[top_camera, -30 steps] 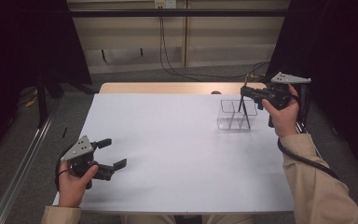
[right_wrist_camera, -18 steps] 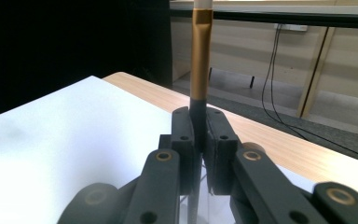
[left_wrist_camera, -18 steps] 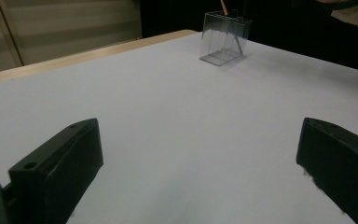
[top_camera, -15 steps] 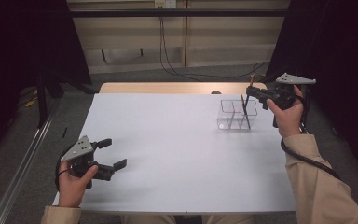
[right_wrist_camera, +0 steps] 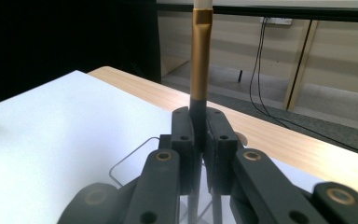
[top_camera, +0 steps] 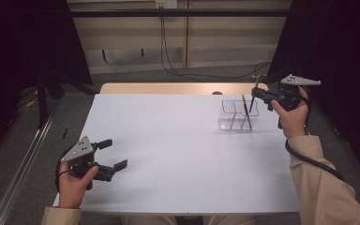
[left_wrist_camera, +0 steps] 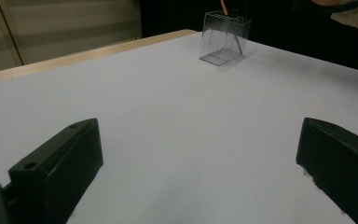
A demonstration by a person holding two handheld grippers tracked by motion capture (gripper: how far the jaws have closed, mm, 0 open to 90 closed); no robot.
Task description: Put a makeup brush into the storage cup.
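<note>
I look for writing and I find no text, label, brand, number or sign that I can read. The white table point(top_camera: 178, 154) is plain, the clear divided box point(top_camera: 236, 115) has no print, and the pen point(right_wrist_camera: 200, 56) between my right gripper point(right_wrist_camera: 199, 135) jaws shows only a gold band without letters

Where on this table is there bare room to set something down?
The white table top is bare between the open left gripper and the clear plastic divided holder. The far right corner is crowded: holder, right gripper, thin dark brush.
</note>
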